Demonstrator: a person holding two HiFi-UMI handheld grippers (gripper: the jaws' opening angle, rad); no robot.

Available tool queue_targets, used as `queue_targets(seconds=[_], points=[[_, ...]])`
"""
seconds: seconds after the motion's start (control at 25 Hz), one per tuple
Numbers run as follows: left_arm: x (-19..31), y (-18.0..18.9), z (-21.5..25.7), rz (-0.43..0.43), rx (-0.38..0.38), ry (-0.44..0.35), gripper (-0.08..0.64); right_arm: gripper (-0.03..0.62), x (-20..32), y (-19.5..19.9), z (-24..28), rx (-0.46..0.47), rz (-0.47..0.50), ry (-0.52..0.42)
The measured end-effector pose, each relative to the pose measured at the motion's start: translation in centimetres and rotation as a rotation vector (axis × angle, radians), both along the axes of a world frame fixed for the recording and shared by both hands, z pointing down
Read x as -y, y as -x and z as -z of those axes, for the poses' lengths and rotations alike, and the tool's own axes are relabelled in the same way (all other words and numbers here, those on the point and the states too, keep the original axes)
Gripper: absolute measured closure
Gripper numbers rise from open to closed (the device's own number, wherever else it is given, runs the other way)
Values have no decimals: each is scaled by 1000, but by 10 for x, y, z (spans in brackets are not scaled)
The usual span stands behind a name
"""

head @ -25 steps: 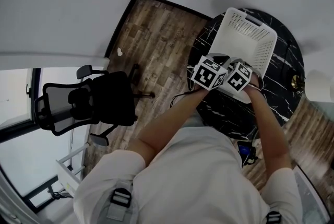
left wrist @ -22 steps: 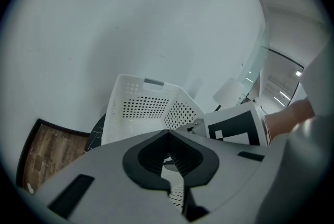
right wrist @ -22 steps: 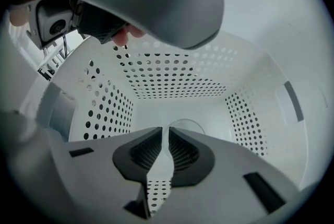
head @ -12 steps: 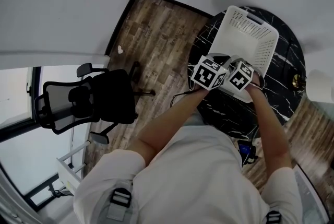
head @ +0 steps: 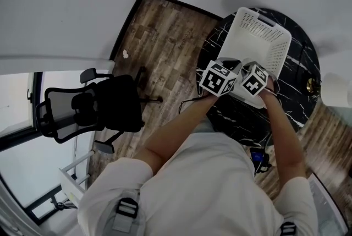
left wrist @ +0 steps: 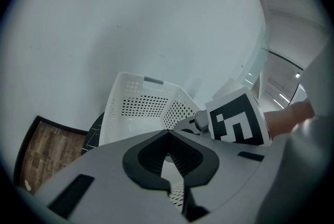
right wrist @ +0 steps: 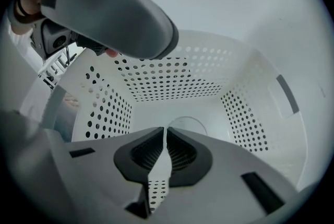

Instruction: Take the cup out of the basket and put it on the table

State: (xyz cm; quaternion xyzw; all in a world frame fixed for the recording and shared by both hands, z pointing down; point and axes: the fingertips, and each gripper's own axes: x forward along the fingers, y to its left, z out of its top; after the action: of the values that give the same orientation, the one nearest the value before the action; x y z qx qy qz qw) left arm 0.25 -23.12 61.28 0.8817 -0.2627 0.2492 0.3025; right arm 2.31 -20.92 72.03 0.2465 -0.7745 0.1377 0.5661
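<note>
The basket (head: 258,37) looks like smooth white plastic, punched full of holes, with a slightly satin finish. Table (head: 301,72) is glossy black stone with white veins (marble, or a good fake). Floor (head: 159,42) is matt, grainy wood planks. Right gripper (right wrist: 166,131) is matt grey plastic, pads (right wrist: 148,155) ribbed black.

Left gripper (left wrist: 168,135), jaws together on nothing, white perforated basket (left wrist: 136,105) beyond, right gripper's marker cube (left wrist: 237,124) at right.

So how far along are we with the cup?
Nothing done yet: the cup, a faint round shape, sits on the basket floor. The right gripper points at it, jaws together, empty; the left gripper is shut too. Remaining: grasp, lift out, set on the table.
</note>
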Motion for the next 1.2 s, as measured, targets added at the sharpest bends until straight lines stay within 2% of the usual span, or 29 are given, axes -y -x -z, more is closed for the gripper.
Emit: queue_targets(seconds=[0.32,0.64,0.88,1.2], points=[[-3,-1,8,-1,-6,-15,554,569,4,-10,37,28,-42,-52],[-15,-1,27,6,-38,-42,554,569,-1,-13,87,67,-44,-119],[-25,1,46,13,-58,-75,554,569,-14,-12,126,62,-28,-181],[-37,1,73,13,-73,-134,554,569,-38,-10,178,106,-23,-237]])
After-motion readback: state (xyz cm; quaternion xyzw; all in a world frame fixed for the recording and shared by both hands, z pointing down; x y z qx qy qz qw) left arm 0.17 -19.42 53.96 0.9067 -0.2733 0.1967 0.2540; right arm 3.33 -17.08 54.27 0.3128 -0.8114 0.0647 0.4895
